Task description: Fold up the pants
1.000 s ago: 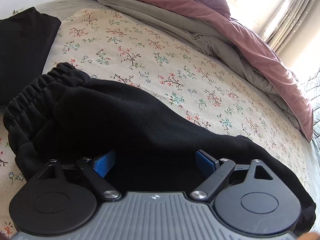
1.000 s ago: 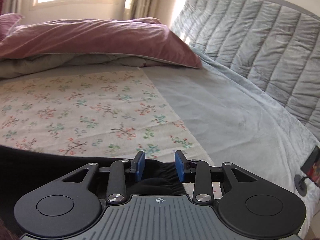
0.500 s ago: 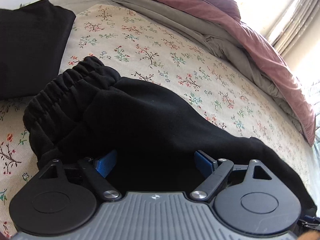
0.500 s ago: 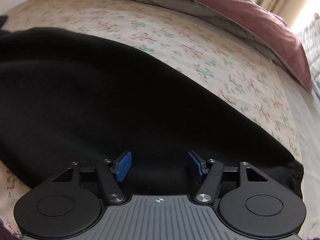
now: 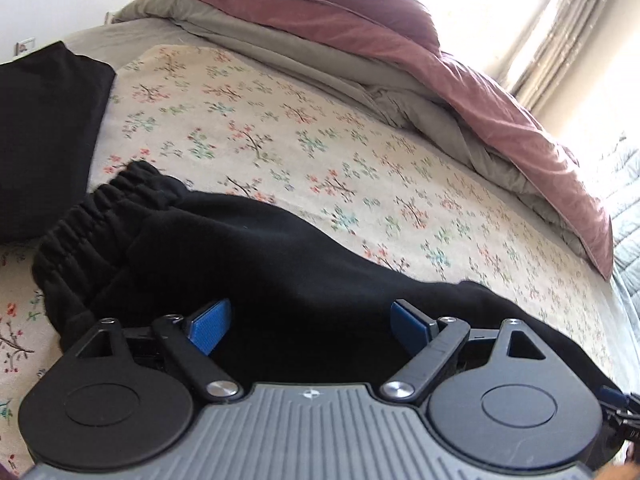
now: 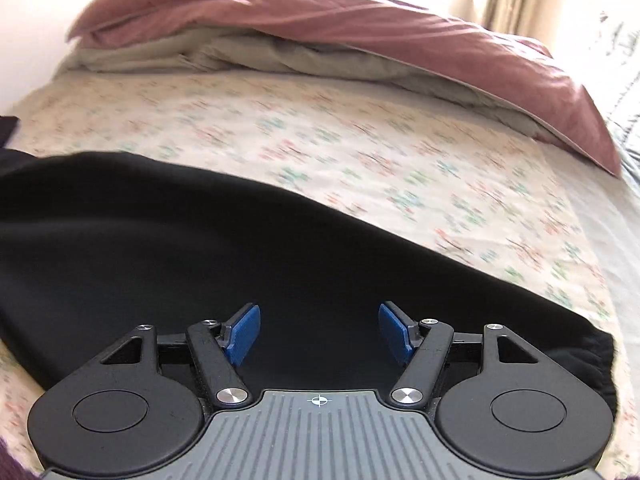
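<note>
Pants (image 5: 280, 264), black and soft, lie stretched across the near part of the bed, on a floral sheet (image 5: 320, 148) that covers most of the mattress. In the left wrist view their gathered elastic waistband (image 5: 100, 216) is bunched up at the left end, and the cloth runs from there rightward past the camera. In the right wrist view the same pants (image 6: 200, 248) spread as a broad dark band, ending at the right in a gathered hem (image 6: 596, 364) near the sheet's edge.

Beyond the sheet, a mauve duvet (image 5: 360, 24) with a grey-green underside is pushed into a long heap along the far side of the bed. A second black garment (image 5: 44, 128) lies flat on the bed at the far left, just beside the waistband; whether the two touch cannot be told. A grey quilted cover (image 5: 624, 200) shows at the far right, and pale curtains (image 5: 568, 12) hang in strong light behind.

The left tongs (image 5: 310, 326) are spread wide over the middle of the pants, blue pads well apart, gripping nothing. The right tongs (image 6: 319, 334) are likewise spread wide above the dark cloth, with nothing held between their blue pads (image 6: 242, 334).
</note>
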The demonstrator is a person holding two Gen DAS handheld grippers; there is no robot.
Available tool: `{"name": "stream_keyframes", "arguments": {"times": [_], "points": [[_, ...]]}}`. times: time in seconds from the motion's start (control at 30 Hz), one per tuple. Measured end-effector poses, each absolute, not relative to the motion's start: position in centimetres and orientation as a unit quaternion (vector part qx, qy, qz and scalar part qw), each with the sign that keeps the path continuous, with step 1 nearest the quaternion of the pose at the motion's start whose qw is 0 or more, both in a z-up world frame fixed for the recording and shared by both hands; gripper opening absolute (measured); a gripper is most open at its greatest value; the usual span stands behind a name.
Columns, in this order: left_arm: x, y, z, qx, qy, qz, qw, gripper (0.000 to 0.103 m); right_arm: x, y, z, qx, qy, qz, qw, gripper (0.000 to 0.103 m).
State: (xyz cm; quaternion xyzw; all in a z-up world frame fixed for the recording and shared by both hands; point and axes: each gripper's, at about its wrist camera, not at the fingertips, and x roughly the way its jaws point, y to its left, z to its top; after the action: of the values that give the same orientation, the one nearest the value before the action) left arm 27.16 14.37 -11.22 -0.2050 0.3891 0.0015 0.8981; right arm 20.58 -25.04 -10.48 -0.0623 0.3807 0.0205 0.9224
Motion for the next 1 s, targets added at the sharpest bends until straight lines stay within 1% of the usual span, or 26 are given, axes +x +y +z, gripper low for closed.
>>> {"name": "stream_keyframes", "arguments": {"times": [0.07,0.2,0.27,0.33,0.43,0.57,0.67,0.7,0.77,0.87,1.0], "points": [[27.9,13.3,-11.7,-0.197,0.403,-0.014,0.894,0.096,21.3,-23.1,-10.1,-0.03,0.37,0.07,0.926,0.068],[29.4,12.1,-13.1,-0.179,0.436,-0.018,0.882,0.096,24.7,-20.5,-9.9,0.061,0.388,0.152,0.907,0.068],[30.0,11.8,-13.7,-0.178,0.45,-0.015,0.875,0.096,26.6,-19.0,-9.7,0.056,0.391,0.16,0.905,0.068],[30.3,11.5,-14.0,-0.17,0.457,-0.012,0.873,0.098,28.7,-17.1,-9.1,0.026,0.387,0.166,0.907,0.068],[30.1,10.5,-14.1,-0.128,0.467,-0.019,0.875,0.099,32.5,-14.9,-8.3,0.027,0.387,0.182,0.904,0.068],[29.8,10.4,-14.3,-0.108,0.473,-0.029,0.874,0.099,38.6,-12.5,-9.0,0.05,0.424,0.217,0.878,0.068],[29.9,11.6,-14.0,-0.14,0.469,-0.037,0.871,0.098,41.7,-11.2,-11.0,0.071,0.466,0.221,0.854,0.068],[30.0,12.1,-13.9,-0.155,0.466,-0.039,0.87,0.098,41.9,-10.9,-11.7,0.078,0.48,0.228,0.844,0.068],[30.2,13.1,-13.8,-0.179,0.465,-0.035,0.867,0.098,40.4,-10.4,-12.2,0.069,0.472,0.26,0.839,0.069],[30.4,13.5,-13.7,-0.199,0.466,-0.033,0.862,0.098,35.4,-10.0,-12.1,0.032,0.431,0.321,0.843,0.07],[30.4,12.8,-13.7,-0.183,0.464,-0.028,0.866,0.099,30.3,-10.0,-12.1,-0.002,0.388,0.392,0.834,0.071]]}}
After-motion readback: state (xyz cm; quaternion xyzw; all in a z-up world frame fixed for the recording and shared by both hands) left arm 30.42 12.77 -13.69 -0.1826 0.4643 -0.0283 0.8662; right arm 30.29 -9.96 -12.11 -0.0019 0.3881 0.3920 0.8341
